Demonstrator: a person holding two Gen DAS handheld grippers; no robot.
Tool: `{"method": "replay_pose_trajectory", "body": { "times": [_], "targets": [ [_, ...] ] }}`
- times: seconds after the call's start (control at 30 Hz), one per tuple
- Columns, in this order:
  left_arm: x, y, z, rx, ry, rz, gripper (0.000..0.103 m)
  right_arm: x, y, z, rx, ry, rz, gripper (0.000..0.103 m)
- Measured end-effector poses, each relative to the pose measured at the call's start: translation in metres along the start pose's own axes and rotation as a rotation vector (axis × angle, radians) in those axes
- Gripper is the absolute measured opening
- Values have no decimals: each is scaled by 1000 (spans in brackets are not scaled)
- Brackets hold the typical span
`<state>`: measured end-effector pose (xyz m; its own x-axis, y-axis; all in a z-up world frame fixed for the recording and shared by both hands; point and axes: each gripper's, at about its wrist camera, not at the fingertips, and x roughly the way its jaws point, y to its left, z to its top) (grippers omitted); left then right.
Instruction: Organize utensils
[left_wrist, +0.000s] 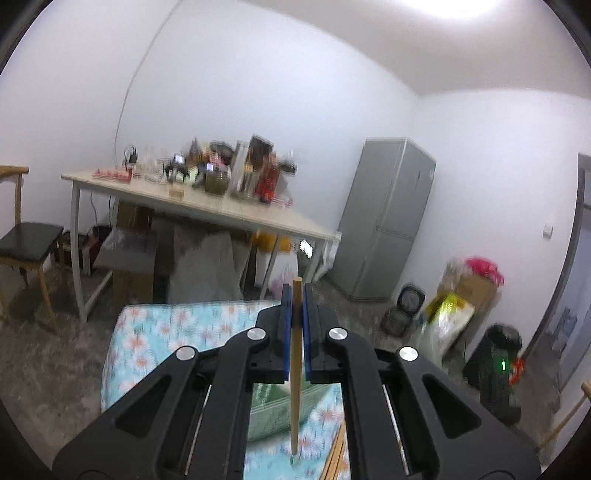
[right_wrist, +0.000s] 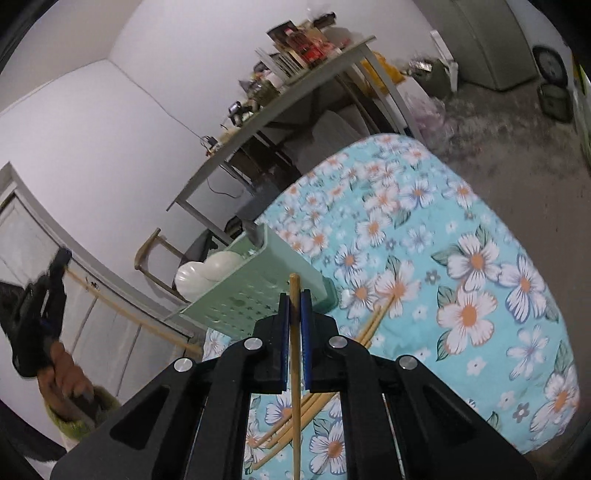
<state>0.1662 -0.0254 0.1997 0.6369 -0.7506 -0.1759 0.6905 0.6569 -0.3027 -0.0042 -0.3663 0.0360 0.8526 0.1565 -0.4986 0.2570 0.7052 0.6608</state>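
My left gripper is shut on a wooden chopstick that hangs down between its blue pads, above the floral-clothed table. My right gripper is shut on another wooden chopstick, also held upright. Under it several loose chopsticks lie on the floral cloth. A pale green slotted basket with white bowls stands just beyond the right gripper. In the right wrist view the left gripper shows at the far left, carried by a hand, with its chopstick slanting out.
A long table loaded with jars and bottles stands against the far wall. A grey fridge, bags and boxes are at the right, a wooden chair at the left. A green basket shows below the left gripper.
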Motion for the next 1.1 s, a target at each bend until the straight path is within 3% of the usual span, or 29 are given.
{"method": "replay_pose_trajectory", "body": {
  "times": [0.13,0.4,0.67,0.9,1.0,1.07,1.1],
  "targets": [
    [8,3,19,-23,-80,12,4,-6,4,-1,-18,-4,-1,6],
    [48,9,23,-16,-121,74,4,0,6,0,-18,0,9,6],
    [87,19,1,-22,-80,93,4,1,7,0,-17,7,11,6],
    [120,32,-30,-46,55,94,5,2,6,3,-22,9,13,6],
    [123,34,-38,-58,91,80,16,1,8,4,-30,4,15,6],
    [122,35,-40,-57,91,78,32,-1,11,5,-43,-3,16,6],
    [120,35,-40,-54,88,76,35,-2,14,6,-52,-7,16,6]
  ]
}}
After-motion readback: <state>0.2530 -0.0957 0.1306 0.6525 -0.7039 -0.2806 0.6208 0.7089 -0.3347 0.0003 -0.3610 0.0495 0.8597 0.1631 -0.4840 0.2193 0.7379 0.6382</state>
